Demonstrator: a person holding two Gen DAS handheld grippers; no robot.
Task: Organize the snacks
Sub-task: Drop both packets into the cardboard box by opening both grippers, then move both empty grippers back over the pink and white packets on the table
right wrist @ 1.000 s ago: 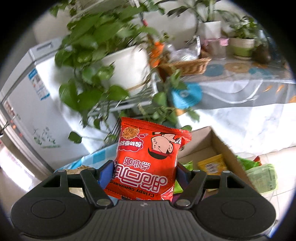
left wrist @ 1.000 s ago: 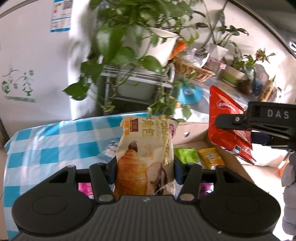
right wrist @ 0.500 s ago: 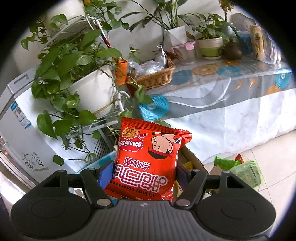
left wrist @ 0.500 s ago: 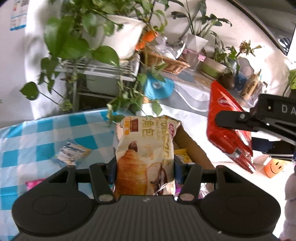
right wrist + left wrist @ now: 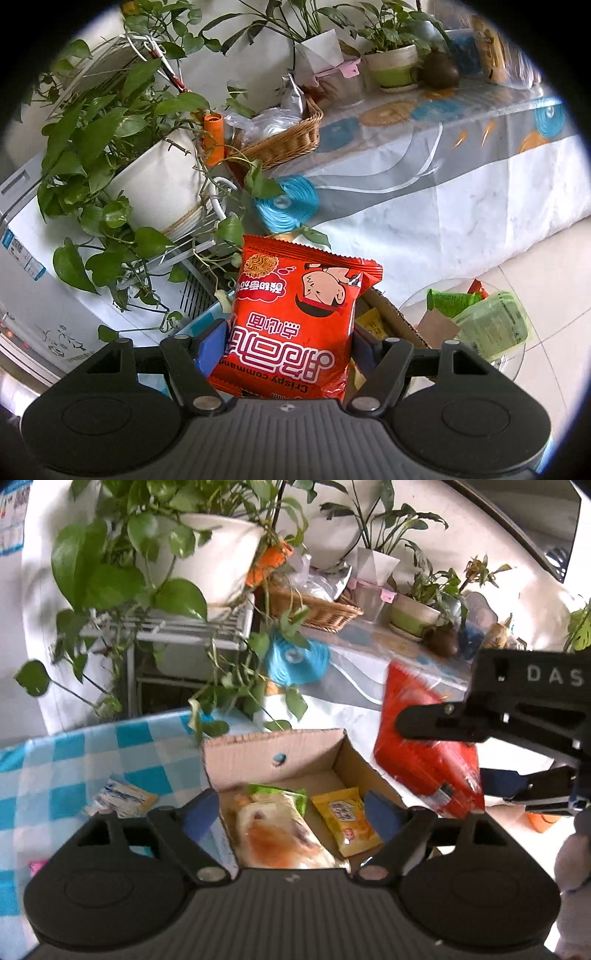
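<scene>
My left gripper [image 5: 291, 814] is open above a cardboard box [image 5: 273, 755] on the blue checked table. A croissant bread packet [image 5: 280, 836] lies in the box between my fingers, beside a green packet [image 5: 279, 794] and a yellow packet [image 5: 345, 821]. My right gripper [image 5: 291, 345] is shut on a red crispy noodle bag [image 5: 295, 325]. In the left wrist view the right gripper [image 5: 461, 753] holds that red bag [image 5: 421, 749] in the air to the right of the box.
A small white packet [image 5: 120, 797] and a pink one [image 5: 37, 866] lie on the checked cloth [image 5: 74, 764]. Potted plants [image 5: 166, 565] on a white rack hang behind the box. A glass side table with green packets [image 5: 487, 321] stands right.
My left gripper opened and let the croissant packet drop into the box. Both grippers moved right, over and beside the box. The red bag stays gripped.
</scene>
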